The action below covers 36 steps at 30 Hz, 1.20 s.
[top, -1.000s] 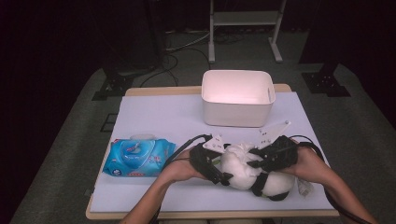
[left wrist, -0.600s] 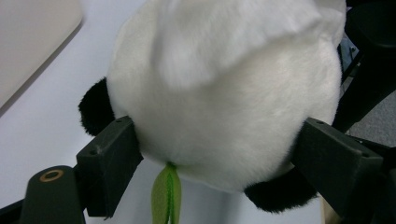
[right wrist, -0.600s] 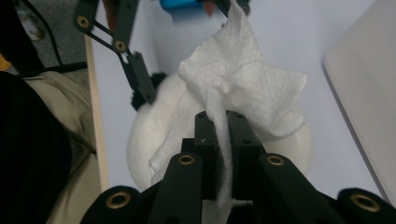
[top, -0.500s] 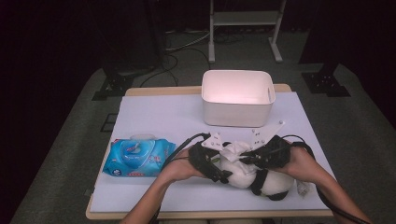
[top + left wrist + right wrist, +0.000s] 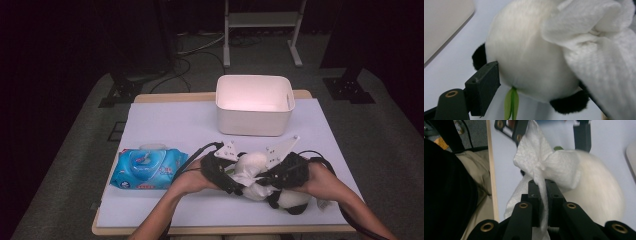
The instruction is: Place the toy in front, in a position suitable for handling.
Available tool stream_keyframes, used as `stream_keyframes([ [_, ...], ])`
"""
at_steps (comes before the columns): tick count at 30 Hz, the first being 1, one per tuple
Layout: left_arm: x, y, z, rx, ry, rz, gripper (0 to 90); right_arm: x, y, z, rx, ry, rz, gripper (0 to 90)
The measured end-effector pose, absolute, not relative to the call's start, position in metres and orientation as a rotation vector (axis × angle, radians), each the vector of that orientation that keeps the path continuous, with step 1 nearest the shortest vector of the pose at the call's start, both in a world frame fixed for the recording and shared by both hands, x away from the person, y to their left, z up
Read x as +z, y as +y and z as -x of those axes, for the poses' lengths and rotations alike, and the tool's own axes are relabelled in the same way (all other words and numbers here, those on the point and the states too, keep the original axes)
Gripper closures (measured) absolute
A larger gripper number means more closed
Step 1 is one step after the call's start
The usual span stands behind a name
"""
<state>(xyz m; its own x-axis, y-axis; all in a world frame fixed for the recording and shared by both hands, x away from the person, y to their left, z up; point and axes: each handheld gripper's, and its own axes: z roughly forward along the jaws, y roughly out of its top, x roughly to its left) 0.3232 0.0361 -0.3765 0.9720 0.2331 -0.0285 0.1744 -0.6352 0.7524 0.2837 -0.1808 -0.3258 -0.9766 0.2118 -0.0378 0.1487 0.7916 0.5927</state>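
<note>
Right claw (image 5: 543, 195): clenched on a white wipe (image 5: 549, 167). The sheet is pinched between the two black jaws and bunches up just above them, draping over the plush panda (image 5: 596, 192). In the high view this claw (image 5: 280, 176) sits at the near right of the desk, directly against the toy.

White wipe, high view (image 5: 250, 176): lies crumpled on top of the panda, between the two claws and touching both.

Plush panda, high view (image 5: 287, 199): lies on the white desk cover near the front edge, white body with black limbs, partly under the wipe. In the left gripper view its white body (image 5: 529, 55) is between the jaws, with a small green leaf (image 5: 511, 103) at its lower side.

Left claw (image 5: 231, 179): spread around the panda's body. One jaw pad presses the toy's side in the left gripper view; the opposite jaw is hidden by the wipe, so a firm grasp cannot be confirmed.

Blue wipes pack (image 5: 147, 169): flat on the desk, left of the left hand, apart from the toy.

White bin (image 5: 254, 105): farther back, centre-right of the desk (image 5: 170, 120), well apart from the claws.
</note>
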Motion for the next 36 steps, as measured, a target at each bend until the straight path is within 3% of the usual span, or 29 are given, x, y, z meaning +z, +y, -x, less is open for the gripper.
stream_keyframes([
  [10, -0.381, 0.038, -0.325, 0.071, 0.280, -2.278, 18.5, -0.333, -0.190, -0.283, 0.908, 2.873, -0.338, 83.1],
  [26, -0.391, 0.042, -0.321, 0.051, 0.279, -2.269, 12.5, -0.332, -0.138, -0.303, 0.856, 2.890, -0.222, 83.0],
  [36, -0.394, 0.040, -0.321, 0.054, 0.286, -2.287, 12.6, -0.324, -0.172, -0.307, 0.830, 2.862, -0.328, 82.6],
])
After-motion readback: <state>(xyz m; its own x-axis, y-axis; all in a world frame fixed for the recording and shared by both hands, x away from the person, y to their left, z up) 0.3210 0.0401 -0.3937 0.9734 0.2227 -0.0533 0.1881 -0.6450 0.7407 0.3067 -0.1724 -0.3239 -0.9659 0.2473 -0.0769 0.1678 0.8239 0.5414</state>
